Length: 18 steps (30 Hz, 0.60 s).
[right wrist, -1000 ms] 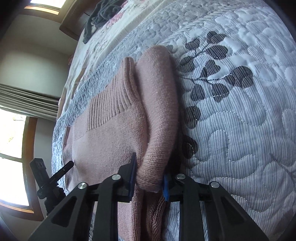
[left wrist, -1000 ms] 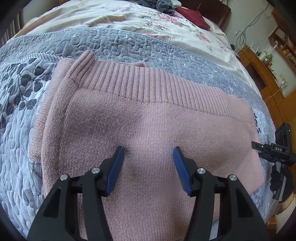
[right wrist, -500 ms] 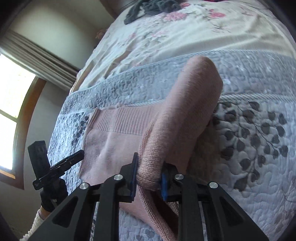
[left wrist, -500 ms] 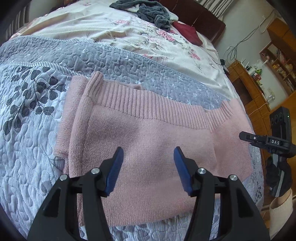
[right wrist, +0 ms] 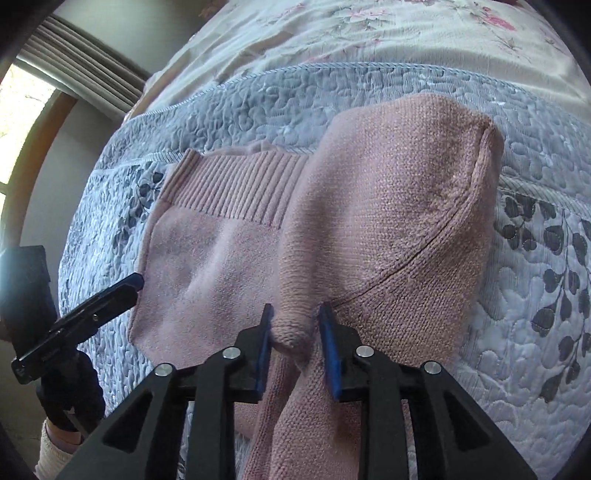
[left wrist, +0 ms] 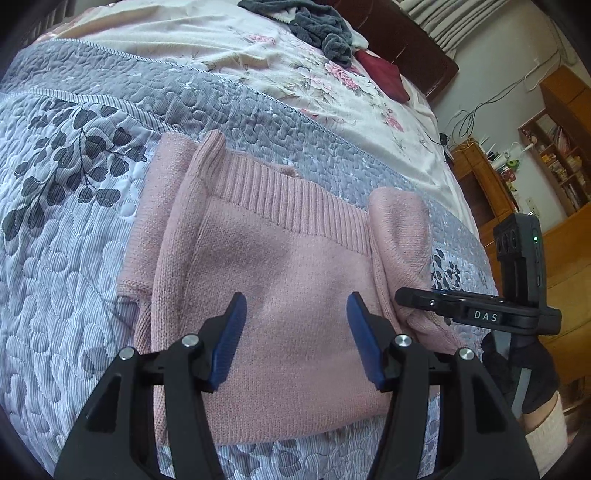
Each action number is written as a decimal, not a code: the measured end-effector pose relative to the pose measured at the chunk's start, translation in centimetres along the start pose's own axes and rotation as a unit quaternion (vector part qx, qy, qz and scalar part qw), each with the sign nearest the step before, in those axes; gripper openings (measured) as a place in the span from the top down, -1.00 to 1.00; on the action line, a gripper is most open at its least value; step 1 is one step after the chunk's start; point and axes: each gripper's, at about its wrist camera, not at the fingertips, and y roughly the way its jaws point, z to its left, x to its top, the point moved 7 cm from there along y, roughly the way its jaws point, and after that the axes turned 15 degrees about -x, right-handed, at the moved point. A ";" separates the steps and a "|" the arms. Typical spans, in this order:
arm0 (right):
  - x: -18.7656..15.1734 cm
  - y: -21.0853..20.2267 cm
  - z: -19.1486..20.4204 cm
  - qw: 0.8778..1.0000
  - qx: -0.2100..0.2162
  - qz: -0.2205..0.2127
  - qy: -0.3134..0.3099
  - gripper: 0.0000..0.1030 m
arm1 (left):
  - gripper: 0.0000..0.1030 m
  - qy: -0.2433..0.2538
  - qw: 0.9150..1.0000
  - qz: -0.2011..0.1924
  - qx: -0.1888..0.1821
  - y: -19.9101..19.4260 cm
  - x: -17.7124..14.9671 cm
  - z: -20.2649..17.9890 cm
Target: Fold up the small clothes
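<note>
A pink knit sweater (left wrist: 288,266) lies flat on the grey-blue quilt (left wrist: 66,236), its ribbed hem (left wrist: 295,199) towards the far side. My left gripper (left wrist: 295,328) hovers open above the sweater's middle, nothing between its blue pads (left wrist: 229,332). My right gripper (right wrist: 293,325) is shut on a bunched edge of the sweater (right wrist: 388,229), holding that right part lifted and bulging over the body. In the left wrist view the right gripper (left wrist: 410,297) shows side-on at the sweater's right edge. The left gripper (right wrist: 129,286) appears at the left in the right wrist view.
Beyond the quilt lies a floral sheet (left wrist: 229,48) with a heap of dark grey clothes (left wrist: 317,26) and a dark red cloth (left wrist: 384,74) near the wooden headboard (left wrist: 413,48). Wooden shelves (left wrist: 554,155) stand at the right. A curtained window (right wrist: 33,96) is at the left.
My right gripper has lifted the sweater's right side and carried it leftward over the body. My left gripper has drawn back and stays open, so more of the bed shows.
</note>
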 end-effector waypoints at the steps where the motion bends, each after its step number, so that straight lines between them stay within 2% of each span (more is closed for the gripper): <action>1: -0.1 0.0 0.0 1.000 0.013 0.001 0.003 0.28 | -0.09 -0.004 1.000 0.000 -0.006 0.1 0.0 -0.1; 4: 0.0 -0.2 0.0 0.998 0.059 0.005 0.020 0.02 | -0.09 -0.013 1.000 0.003 -0.028 0.8 0.0 -0.9; 6: -0.1 -0.7 -0.3 0.996 0.087 0.007 0.036 0.02 | -0.09 -0.017 0.999 0.008 -0.046 1.4 0.0 -1.8; 9: -0.3 -2.6 -1.5 0.993 0.106 -0.011 0.057 0.02 | -0.10 -0.023 0.997 0.016 -0.075 2.8 0.1 -3.4; 14: -1.0 -6.0 -5.0 0.989 0.107 -0.046 0.088 0.02 | -0.12 -0.036 0.992 0.039 -0.110 6.0 0.3 -6.1; 18: -2.0 -6.3 -8.8 0.989 0.080 -0.052 0.114 0.02 | -0.16 -0.056 0.988 0.064 -0.129 9.6 0.2 -7.6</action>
